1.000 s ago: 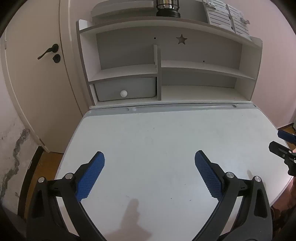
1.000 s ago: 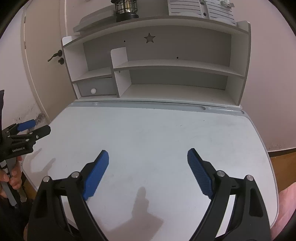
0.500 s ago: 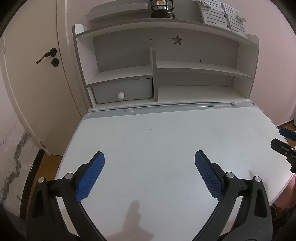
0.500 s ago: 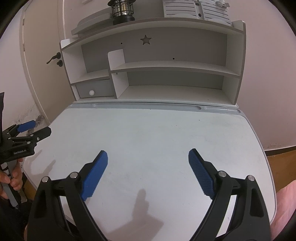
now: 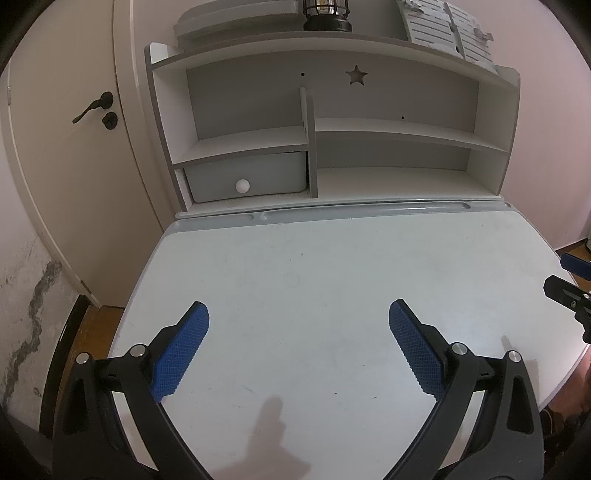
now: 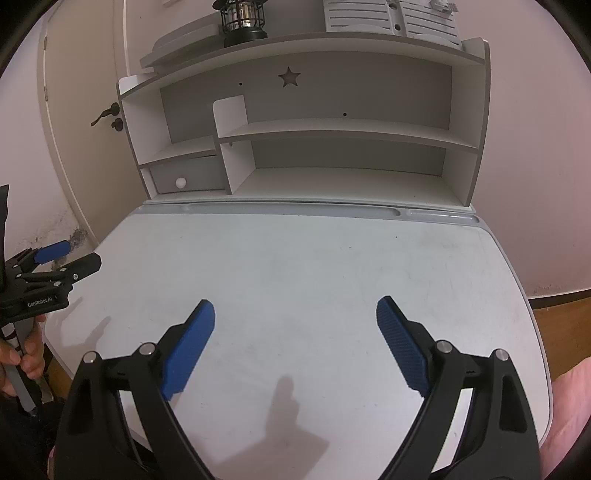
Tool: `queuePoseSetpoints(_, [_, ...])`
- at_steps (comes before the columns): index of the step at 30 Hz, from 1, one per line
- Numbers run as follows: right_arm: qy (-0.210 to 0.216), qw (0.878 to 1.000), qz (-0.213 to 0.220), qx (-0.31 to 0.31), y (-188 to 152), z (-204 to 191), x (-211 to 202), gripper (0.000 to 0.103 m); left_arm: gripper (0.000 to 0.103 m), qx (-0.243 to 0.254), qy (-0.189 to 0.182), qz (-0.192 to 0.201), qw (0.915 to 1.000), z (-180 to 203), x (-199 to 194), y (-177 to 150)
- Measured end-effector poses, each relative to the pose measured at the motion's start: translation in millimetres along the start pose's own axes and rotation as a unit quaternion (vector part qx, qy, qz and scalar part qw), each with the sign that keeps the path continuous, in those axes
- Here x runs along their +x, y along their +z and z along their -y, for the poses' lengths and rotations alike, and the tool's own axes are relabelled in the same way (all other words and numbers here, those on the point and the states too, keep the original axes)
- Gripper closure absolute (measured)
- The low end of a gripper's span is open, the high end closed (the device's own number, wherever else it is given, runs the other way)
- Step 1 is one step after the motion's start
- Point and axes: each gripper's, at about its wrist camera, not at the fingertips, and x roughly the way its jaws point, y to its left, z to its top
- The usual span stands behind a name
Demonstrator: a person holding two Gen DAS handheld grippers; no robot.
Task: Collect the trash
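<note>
Over the white desk [image 5: 295, 280] both of my grippers hover, each with its jaws spread wide and nothing between them; since a second ago the hutch [image 5: 491, 122] has slid slightly in both views and my right gripper [image 5: 570, 291] sits a little lower at the left camera's right edge, while the jaws are as wide as they were; the desk top looks the same as before, bare white with faint scuffs and my own shadows.

Of containers I see one: a grey drawer [image 5: 247, 177] with a round white knob, shut, in the lower left compartment of the hutch, so its contents are hidden; the shelves beside and above it show only their own boards; a black lantern [image 6: 242, 20] stands on the hutch's top, with white slatted pieces [image 6: 391, 16] to its right.

No trash shows in either view, so I cannot tell where it is.

From the left camera, my left gripper [image 5: 298, 347] fills the foreground, and a cream door [image 5: 74, 155] with a dark handle and a cracked wall patch show at left; from the right camera, my right gripper [image 6: 295, 341] is in front, and my left gripper [image 6: 55, 262] appears at the left edge with fingers [image 6: 31, 354] around its handle; wood floor [image 6: 561, 314] shows at right.
</note>
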Motion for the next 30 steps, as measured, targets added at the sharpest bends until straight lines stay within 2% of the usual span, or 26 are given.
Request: queuePoseSetpoints(30, [0.001,1.0,0.001,-0.001,-0.4,2.2,-1.9,0.016,0.008,0.006,-0.003,-0.001,1.0,3.6,0.6,0.3])
